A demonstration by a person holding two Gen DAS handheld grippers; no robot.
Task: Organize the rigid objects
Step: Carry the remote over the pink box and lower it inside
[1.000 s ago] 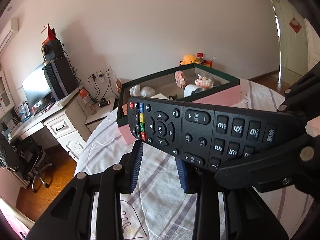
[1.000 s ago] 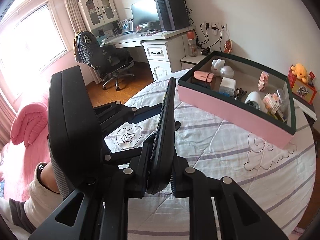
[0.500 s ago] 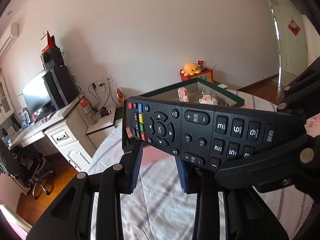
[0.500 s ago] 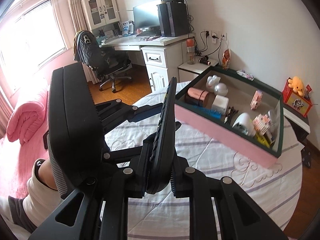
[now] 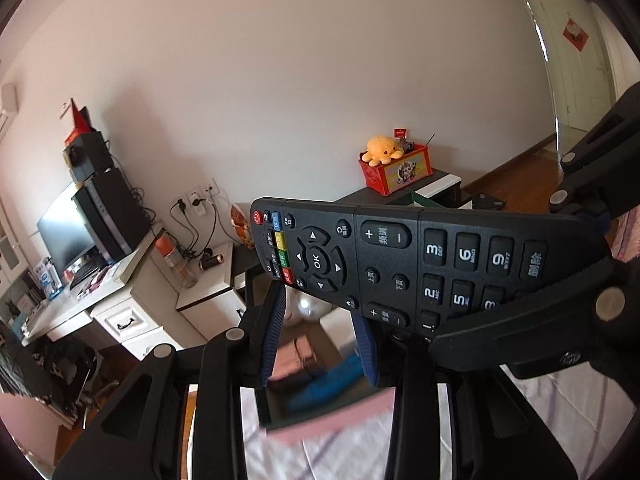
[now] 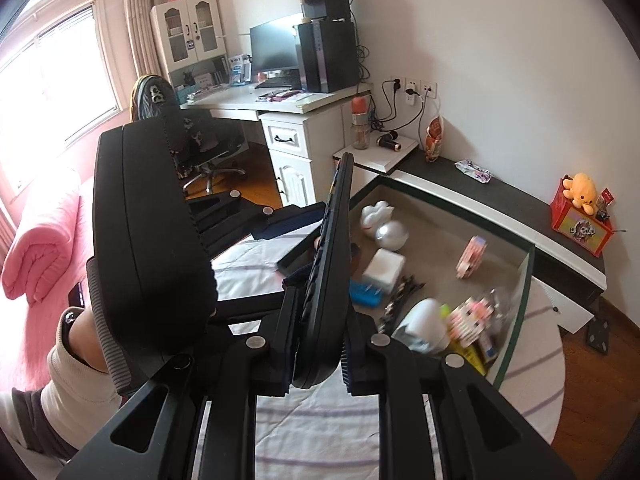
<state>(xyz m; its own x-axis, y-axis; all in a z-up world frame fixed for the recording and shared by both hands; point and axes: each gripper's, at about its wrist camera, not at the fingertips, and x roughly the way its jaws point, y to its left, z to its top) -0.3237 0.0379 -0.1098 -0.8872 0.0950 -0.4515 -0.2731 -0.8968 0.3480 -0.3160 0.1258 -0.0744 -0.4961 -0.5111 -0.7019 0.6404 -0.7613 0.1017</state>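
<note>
A black TV remote (image 5: 400,256) is held edge-on in my right gripper (image 6: 318,346), which is shut on its lower end (image 6: 326,280). The remote hangs over the near left part of the pink storage box (image 6: 516,308). My left gripper (image 5: 320,336) is open and empty, its blue pads (image 5: 276,332) below the remote and above the box's near wall (image 5: 336,420). Inside the box lie a white rabbit figure (image 6: 376,216), a silver ball (image 6: 391,235), a white cube (image 6: 383,270), a blue item (image 6: 366,294), a white cup (image 6: 420,324) and pink block toys (image 6: 472,258).
The box stands on a round table with a striped white cloth (image 6: 320,432). Behind it runs a low black and white shelf (image 6: 500,200) with a red bin and orange plush (image 6: 582,210). A white desk (image 6: 280,108) with monitor stands at the back left.
Both grippers have moved forward and up over the box with the remote. The box now lies directly below instead of ahead. The left gripper stays open.
</note>
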